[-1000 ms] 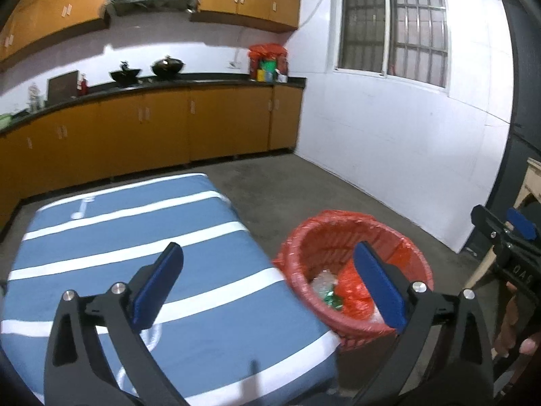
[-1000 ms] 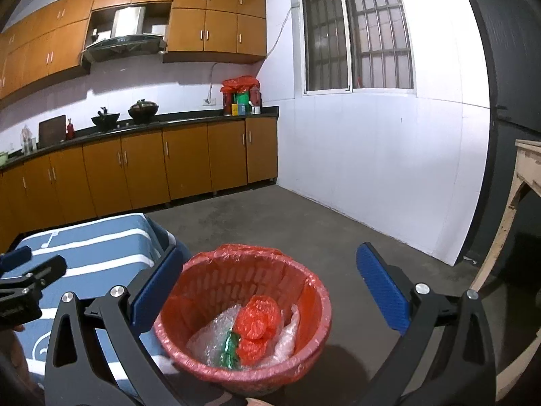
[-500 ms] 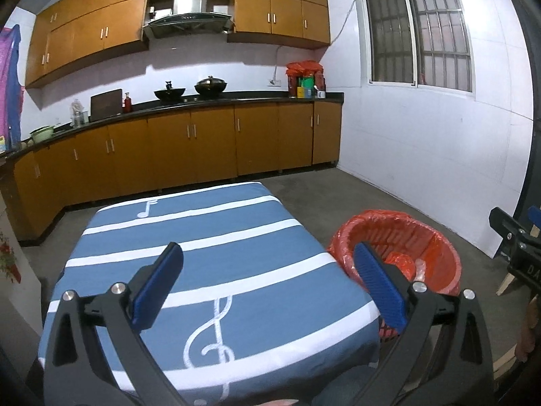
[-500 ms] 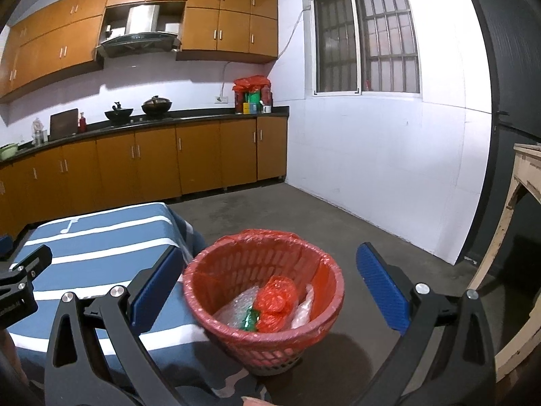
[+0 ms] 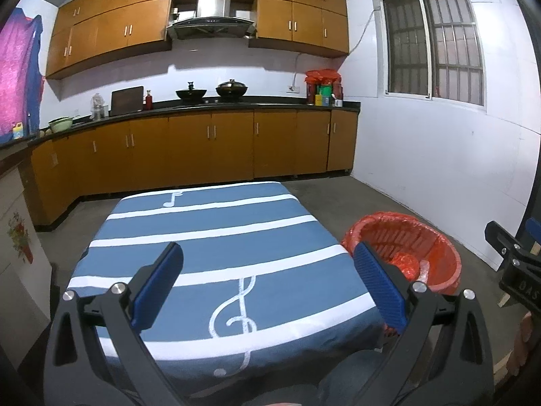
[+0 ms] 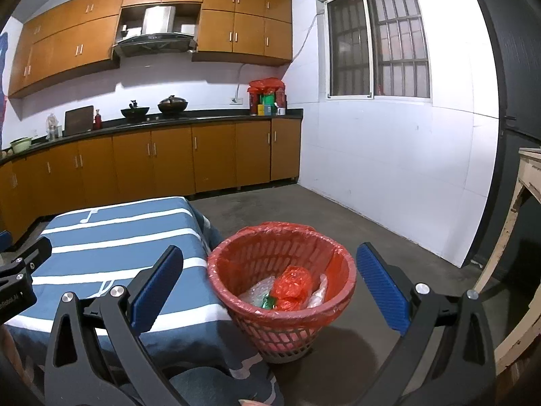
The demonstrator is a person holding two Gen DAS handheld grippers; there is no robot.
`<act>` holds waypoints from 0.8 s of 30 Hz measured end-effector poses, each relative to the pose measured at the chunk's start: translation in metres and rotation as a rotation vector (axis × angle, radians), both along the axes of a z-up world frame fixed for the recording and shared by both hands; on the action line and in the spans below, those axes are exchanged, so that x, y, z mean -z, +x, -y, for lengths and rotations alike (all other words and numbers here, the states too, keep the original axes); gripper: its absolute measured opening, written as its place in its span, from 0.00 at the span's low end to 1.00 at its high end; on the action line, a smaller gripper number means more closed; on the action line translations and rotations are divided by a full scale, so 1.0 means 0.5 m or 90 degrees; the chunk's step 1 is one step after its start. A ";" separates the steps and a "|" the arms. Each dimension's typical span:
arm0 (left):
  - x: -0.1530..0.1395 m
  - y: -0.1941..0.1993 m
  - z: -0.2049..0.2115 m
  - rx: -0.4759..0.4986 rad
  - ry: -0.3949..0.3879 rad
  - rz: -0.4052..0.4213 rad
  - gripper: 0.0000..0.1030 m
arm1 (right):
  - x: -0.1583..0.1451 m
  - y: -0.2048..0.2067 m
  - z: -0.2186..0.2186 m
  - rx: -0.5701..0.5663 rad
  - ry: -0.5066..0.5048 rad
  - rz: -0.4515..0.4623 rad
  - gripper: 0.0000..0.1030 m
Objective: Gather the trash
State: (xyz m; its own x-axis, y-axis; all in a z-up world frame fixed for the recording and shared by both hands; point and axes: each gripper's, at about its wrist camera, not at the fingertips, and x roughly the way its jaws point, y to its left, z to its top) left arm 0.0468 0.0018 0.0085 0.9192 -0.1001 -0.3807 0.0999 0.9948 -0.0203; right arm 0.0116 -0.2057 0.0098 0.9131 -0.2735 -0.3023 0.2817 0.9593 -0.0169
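Over the last second both grippers have been raised and drawn back from the basket (image 6: 280, 280), so each wrist view now looks level across the kitchen instead of down into the liner. The left gripper (image 5: 267, 291) stands with its jaws spread wide and nothing between them, above the near edge of the blue striped table (image 5: 209, 237). The right gripper (image 6: 270, 287) is likewise fully spread and holds nothing; the basket sits on the floor just beyond it, touching the table's right side. The collected trash (image 6: 290, 287), red plastic, bubble wrap and a green item, lies inside the basket. No loose item shows on the tablecloth, which suggests collection is complete or nearly so.
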 end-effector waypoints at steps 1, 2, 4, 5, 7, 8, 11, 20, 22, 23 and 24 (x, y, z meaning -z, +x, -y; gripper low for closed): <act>0.001 -0.005 -0.004 -0.004 0.000 -0.001 0.96 | 0.001 -0.003 -0.002 -0.001 -0.002 0.000 0.98; 0.002 -0.009 -0.006 -0.007 0.000 -0.001 0.96 | 0.001 -0.006 -0.005 -0.002 -0.003 0.001 0.98; 0.004 -0.017 -0.011 -0.013 0.001 -0.001 0.96 | 0.003 -0.010 -0.010 -0.004 -0.005 0.001 0.98; 0.004 -0.021 -0.013 -0.016 0.002 -0.001 0.96 | 0.004 -0.012 -0.013 -0.004 -0.006 0.001 0.98; 0.005 -0.027 -0.019 -0.020 0.002 -0.001 0.96 | 0.006 -0.016 -0.016 -0.005 -0.005 -0.001 0.98; 0.005 -0.030 -0.022 -0.021 0.001 -0.002 0.96 | 0.007 -0.017 -0.017 -0.006 -0.004 -0.003 0.98; 0.005 -0.035 -0.022 -0.023 -0.001 -0.004 0.96 | 0.012 -0.019 -0.020 -0.007 -0.001 -0.012 0.98; 0.013 -0.043 -0.031 -0.021 -0.003 -0.014 0.96 | 0.025 -0.026 -0.018 -0.002 0.011 -0.035 0.98; 0.014 -0.046 -0.031 -0.020 -0.003 -0.015 0.96 | 0.025 -0.026 -0.015 -0.001 0.016 -0.036 0.98; 0.014 -0.047 -0.032 -0.019 -0.003 -0.015 0.96 | 0.024 -0.027 -0.014 -0.001 0.017 -0.037 0.98; 0.015 -0.048 -0.031 -0.018 -0.003 -0.015 0.96 | 0.024 -0.026 -0.013 0.000 0.018 -0.037 0.98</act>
State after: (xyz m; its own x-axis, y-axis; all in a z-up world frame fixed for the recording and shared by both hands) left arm 0.0227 0.0175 0.0012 0.9126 -0.0764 -0.4016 0.0715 0.9971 -0.0272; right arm -0.0017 -0.1993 -0.0025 0.8938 -0.2634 -0.3630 0.2805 0.9598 -0.0057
